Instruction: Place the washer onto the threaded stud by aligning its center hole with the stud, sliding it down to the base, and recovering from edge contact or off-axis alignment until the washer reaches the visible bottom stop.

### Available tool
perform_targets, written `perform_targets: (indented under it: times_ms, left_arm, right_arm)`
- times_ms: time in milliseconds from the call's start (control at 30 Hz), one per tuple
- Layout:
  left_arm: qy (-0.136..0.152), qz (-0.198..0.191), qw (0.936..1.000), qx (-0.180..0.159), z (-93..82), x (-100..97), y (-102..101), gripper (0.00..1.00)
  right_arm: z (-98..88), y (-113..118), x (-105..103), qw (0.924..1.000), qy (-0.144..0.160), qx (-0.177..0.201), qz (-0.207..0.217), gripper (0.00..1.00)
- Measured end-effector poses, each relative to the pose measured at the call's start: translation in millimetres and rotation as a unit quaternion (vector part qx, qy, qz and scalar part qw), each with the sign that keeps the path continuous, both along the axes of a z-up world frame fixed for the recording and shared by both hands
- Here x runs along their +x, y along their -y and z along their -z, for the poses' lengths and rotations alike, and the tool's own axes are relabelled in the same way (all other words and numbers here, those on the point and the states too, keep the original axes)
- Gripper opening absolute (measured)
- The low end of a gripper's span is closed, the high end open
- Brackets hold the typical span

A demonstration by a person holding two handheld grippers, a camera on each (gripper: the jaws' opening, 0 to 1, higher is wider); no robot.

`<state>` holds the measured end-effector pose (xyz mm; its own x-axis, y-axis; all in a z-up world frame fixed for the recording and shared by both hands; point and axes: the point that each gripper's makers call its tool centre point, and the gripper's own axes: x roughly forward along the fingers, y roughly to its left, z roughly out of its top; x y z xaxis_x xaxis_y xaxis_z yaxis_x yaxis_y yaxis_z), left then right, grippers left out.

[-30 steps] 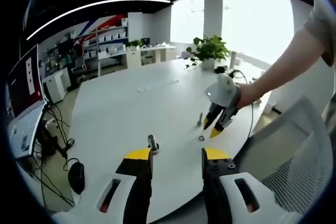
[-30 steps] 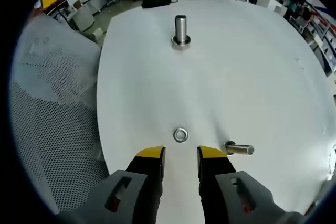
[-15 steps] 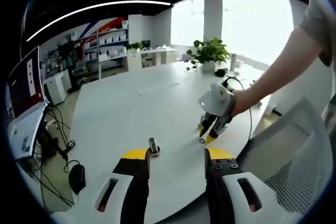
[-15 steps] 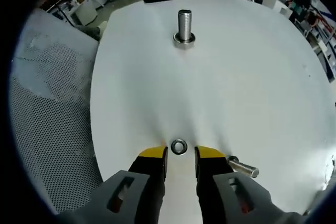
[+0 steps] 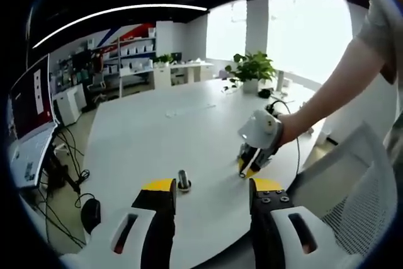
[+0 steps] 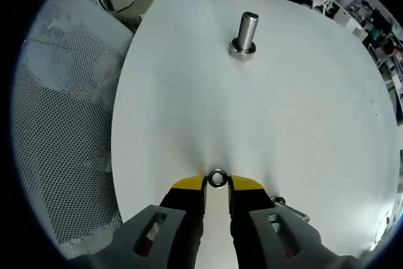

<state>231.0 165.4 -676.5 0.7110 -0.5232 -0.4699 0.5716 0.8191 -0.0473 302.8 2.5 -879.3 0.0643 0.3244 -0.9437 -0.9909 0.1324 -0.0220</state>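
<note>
Step in hand: pickup of the washer, not yet lifted by the look of it. Right gripper view: right gripper (image 6: pixel 217 185) down at the white table (image 6: pixel 302 105), yellow-tipped jaws narrowed around the washer (image 6: pixel 217 178), which lies flat on the tabletop right between the tips; cannot tell whether the pads are touching its rim or a sliver apart, so grip unconfirmed. Threaded stud (image 6: pixel 245 34) stands upright on its hex base, well apart from the washer, further up the table. A second bolt (image 6: pixel 284 206) lies on its side just beside the right jaw, mostly hidden behind it. Mesh chair (image 6: pixel 63 111) sits at the table edge. Left gripper view: left gripper (image 5: pixel 209 186) hangs idle above the near table edge, jaws wide apart, holding nothing; the stud (image 5: pixel 183 181) shows between them, and the right gripper (image 5: pixel 248 169) shows tip-down on the table, held by a person's hand (image 5: pixel 291 125). Next move, judged: finish closing on the washer's rim, lift it level, carry it over the stud and centre the hole on the axis before lowering.
</note>
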Motion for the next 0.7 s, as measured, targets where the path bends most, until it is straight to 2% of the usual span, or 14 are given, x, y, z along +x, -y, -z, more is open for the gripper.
perform_targets:
  times_ms: [533,700]
  left_arm:
    - [-0.002,0.011,0.9999,0.008,4.1,-1.0,6.8,0.65]
    - [0.001,0.013,0.9998,0.011,3.8,-1.6,7.7,0.66]
  right_arm:
    - [-0.3,-1.3,-1.1,0.9999,0.003,-0.01,-0.008,0.15]
    - [0.8,-1.4,-0.2,0.9998,0.004,-0.013,-0.011,0.15]
